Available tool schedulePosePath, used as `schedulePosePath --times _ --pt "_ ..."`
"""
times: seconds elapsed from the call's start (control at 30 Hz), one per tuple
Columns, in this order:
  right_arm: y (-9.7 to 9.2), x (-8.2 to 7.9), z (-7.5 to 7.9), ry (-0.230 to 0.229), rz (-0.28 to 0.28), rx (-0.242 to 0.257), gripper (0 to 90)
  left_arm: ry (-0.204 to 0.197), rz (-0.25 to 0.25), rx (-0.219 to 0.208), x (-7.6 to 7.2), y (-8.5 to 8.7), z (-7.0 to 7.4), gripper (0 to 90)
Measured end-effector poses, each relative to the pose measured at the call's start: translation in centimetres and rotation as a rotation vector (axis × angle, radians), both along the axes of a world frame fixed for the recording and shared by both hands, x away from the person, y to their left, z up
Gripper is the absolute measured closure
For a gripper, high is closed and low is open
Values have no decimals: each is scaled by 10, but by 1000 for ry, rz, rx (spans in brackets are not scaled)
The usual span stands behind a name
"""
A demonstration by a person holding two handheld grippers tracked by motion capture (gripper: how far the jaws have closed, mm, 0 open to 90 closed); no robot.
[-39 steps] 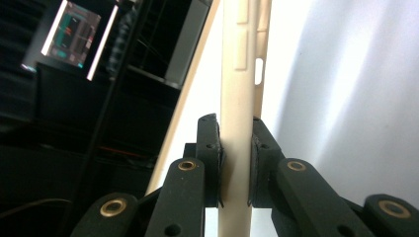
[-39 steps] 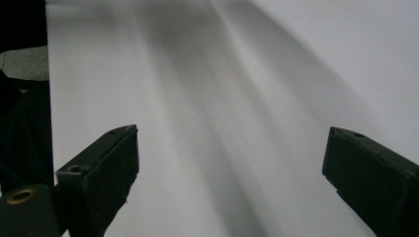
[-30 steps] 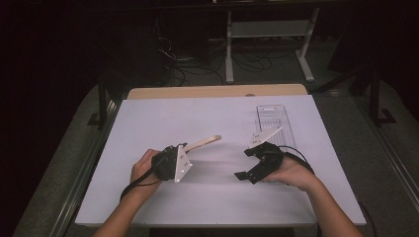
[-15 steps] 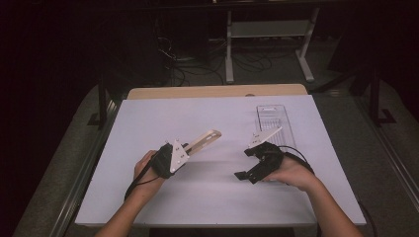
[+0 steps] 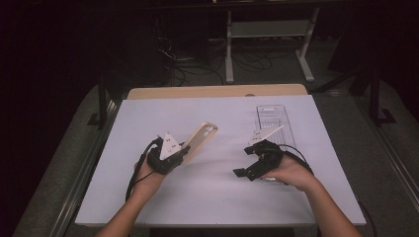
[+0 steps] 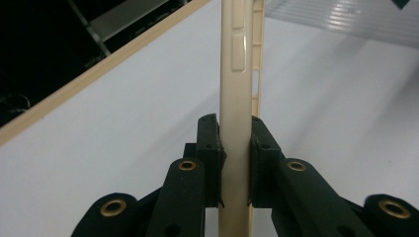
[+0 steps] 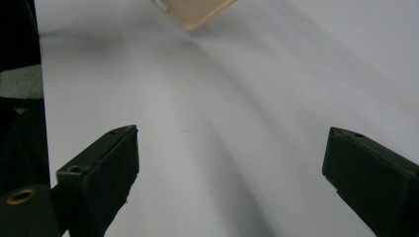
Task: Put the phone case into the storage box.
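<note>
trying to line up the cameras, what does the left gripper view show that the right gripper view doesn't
Left gripper view: the left gripper with its fingers pressed on both sides of the beige phone case, seen edge-on with its side buttons; the table's wooden edge and part of the clear plastic tray lie beyond.

Right gripper view: the right gripper with fingers wide apart and nothing between them; just a corner of the case at the top.

Both: the phone case and the white table cover.

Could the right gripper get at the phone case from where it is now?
Probably yes: the right gripper is open, and bare table lies between it and the phone case held by the left gripper.
</note>
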State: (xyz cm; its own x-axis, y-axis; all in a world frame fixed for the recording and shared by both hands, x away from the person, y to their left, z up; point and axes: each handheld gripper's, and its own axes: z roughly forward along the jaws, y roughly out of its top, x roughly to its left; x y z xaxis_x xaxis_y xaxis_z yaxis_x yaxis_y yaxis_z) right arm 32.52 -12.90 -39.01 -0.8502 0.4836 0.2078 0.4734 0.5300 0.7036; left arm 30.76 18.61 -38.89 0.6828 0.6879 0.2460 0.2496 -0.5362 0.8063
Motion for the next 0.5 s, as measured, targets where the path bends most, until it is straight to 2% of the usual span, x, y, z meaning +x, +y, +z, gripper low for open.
schedulePosePath --times 0.03,0.07,0.13,0.2,0.23,0.5 --pt "1 1 0 -1 -4 3 64 2 2 -4 0 0 0 792" --pt "1 1 0 -2 -7 7 62 1 18 -41 0 -1 -1 792" --pt "3 1 1 4 -22 11 53 10 18 -30 1 1 0 792" --pt "5 1 2 2 -36 14 27 14 22 -40 2 1 0 792" --pt "6 2 2 2 -43 19 19 13 29 -64 2 1 0 792" --pt "10 9 7 17 -110 93 0 18 57 -90 3 2 0 792"
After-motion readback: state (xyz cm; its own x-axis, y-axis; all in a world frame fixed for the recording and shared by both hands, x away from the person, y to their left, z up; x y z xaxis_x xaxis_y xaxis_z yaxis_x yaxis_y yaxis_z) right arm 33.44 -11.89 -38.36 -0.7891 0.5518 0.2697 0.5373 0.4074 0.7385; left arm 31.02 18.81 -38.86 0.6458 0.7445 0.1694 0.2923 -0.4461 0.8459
